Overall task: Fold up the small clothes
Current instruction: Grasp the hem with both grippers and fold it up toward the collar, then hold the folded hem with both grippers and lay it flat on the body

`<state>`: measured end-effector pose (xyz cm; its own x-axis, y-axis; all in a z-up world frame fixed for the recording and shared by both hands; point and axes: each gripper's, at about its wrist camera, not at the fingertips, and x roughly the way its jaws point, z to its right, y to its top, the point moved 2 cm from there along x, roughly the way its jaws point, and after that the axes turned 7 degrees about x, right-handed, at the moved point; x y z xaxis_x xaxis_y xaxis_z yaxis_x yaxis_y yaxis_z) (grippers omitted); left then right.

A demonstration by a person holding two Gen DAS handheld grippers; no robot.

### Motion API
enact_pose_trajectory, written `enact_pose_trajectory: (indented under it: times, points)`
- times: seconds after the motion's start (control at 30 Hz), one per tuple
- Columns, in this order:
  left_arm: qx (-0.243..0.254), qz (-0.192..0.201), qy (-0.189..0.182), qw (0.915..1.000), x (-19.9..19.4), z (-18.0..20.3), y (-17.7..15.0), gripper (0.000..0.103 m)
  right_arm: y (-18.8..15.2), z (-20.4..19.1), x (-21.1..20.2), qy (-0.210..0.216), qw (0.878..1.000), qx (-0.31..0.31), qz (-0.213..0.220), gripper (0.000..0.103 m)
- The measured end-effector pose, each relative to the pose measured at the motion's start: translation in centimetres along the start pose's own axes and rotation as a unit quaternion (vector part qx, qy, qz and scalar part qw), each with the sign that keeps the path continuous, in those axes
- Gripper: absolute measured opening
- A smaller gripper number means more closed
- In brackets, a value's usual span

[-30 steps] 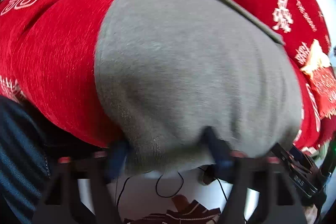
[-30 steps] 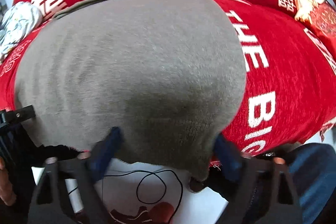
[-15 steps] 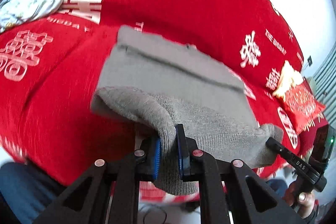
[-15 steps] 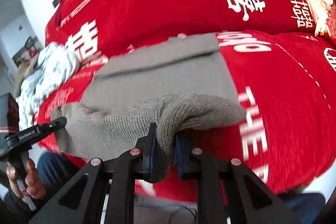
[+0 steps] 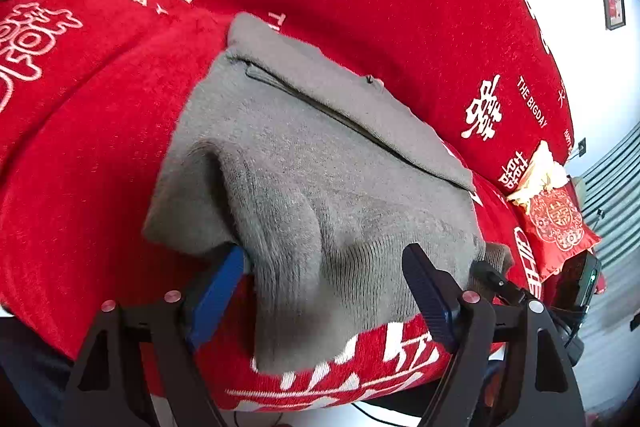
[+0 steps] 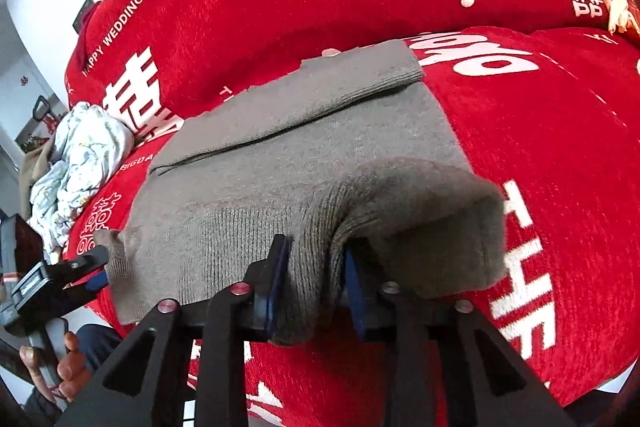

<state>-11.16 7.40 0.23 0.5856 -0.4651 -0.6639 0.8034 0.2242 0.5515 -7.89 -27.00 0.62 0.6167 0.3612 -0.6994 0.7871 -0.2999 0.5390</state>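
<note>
grey knit garment (image 5: 320,163) lies folded on red cover (image 5: 100,147).

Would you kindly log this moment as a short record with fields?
surface: red printed cover
garment: grey knit garment, near edge raised in a fold
left gripper: jaws wide, just opened; knit between them, not pinched
right gripper: jaws just been opening; knit fold fills the gap
aside: pale floral cloth
</note>
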Motion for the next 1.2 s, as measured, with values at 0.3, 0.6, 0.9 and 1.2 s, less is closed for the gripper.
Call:
enact_pose_trajectory:
  times: [0.3, 0.6, 0.9, 1.2]
  points:
    - [-0.037, -0.018, -0.038, 0.9985, 1.4, 0.2, -1.4, 0.062, -0.5, -0.2, -0.9, 0.028, 1.0, 0.0, -0.008, 0.061]
    - [-0.072, -0.021, -0.053, 0.9958, 2.0, -1.3, -2.0, 0.032, -0.4, 0.5, 0.3, 0.048, 0.998, 0.021, -0.03, 0.042]
    - [-0.063, -0.015, -0.048, 0.9967, 2.3, -0.6, -2.1, 0.009, -0.5, 0.3, 0.5, 0.037, 0.999, 0.01, -0.03, 0.021]
    - [-0.004, 0.052, -0.019, 0.9984, -2.6, 2.4, 0.3, 0.009, 1.0, -1.1, -3.2, 0.061, 0.998, -0.011, 0.006, 0.017]
